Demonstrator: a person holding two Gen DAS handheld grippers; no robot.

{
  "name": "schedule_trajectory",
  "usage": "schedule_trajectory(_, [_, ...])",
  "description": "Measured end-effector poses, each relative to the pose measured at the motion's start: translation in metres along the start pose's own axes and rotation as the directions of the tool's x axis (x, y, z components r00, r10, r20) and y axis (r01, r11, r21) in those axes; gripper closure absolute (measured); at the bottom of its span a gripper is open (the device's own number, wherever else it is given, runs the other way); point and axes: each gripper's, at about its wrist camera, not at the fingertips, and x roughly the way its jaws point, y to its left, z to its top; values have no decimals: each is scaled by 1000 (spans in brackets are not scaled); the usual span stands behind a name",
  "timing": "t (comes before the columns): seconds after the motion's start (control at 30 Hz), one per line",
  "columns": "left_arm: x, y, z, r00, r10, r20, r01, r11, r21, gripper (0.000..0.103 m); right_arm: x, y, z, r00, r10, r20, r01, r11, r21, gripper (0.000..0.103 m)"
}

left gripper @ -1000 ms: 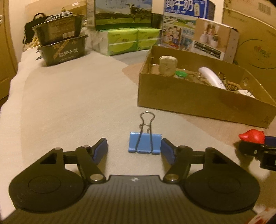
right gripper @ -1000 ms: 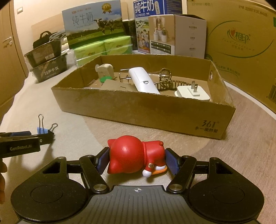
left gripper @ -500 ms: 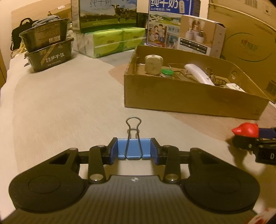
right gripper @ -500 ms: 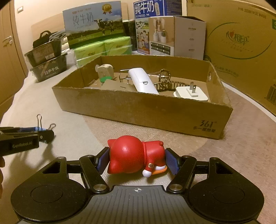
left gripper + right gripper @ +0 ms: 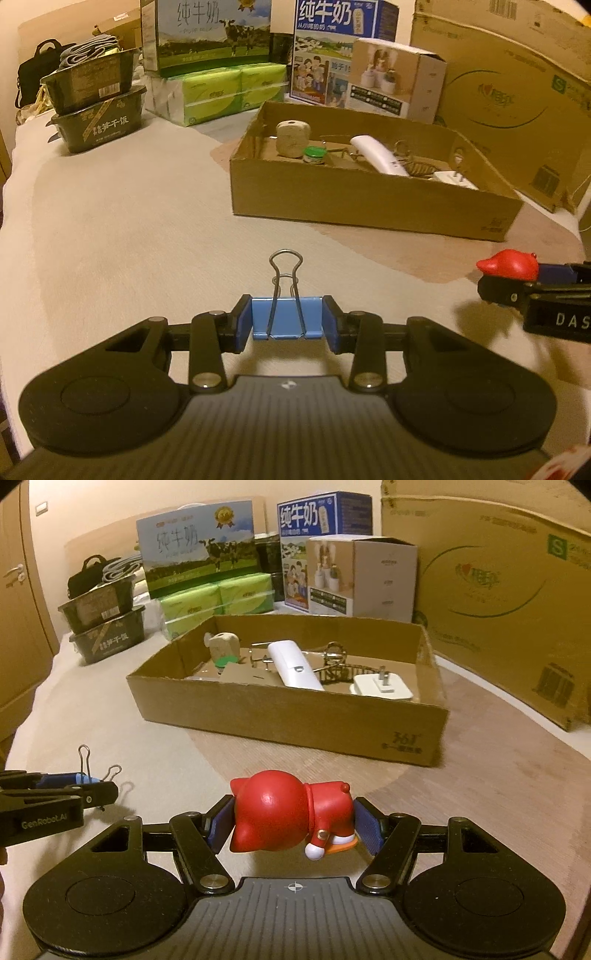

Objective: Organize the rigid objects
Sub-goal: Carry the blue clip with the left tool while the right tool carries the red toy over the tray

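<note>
My left gripper [image 5: 287,321] is shut on a blue binder clip [image 5: 286,318] and holds it above the beige surface; its wire handles point forward. It also shows in the right wrist view [image 5: 79,786] at the left. My right gripper [image 5: 293,821] is shut on a red cat figurine [image 5: 284,812] lying on its side, also seen in the left wrist view [image 5: 509,264]. An open cardboard box [image 5: 288,712] stands ahead of both grippers. It holds a white remote [image 5: 293,664], a white plug [image 5: 382,688], a beige block [image 5: 293,138], a green-capped jar [image 5: 314,154] and metal clips.
Behind the box stand milk cartons [image 5: 214,33], green tissue packs [image 5: 225,92], a small white-and-brown carton [image 5: 364,579] and a large cardboard box [image 5: 491,598]. Two stacked dark trays [image 5: 96,110] sit at the far left.
My left gripper closed on the blue binder clip and lifted it off the surface. My right gripper, still holding the figurine, rose a little toward the box.
</note>
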Motion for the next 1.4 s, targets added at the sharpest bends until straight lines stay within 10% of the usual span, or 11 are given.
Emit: schedule_trajectory(1.4, [-29, -43, 62, 991, -124, 55, 118, 989, 87, 67, -54, -41, 26, 996, -47, 71, 43, 998, 53, 35])
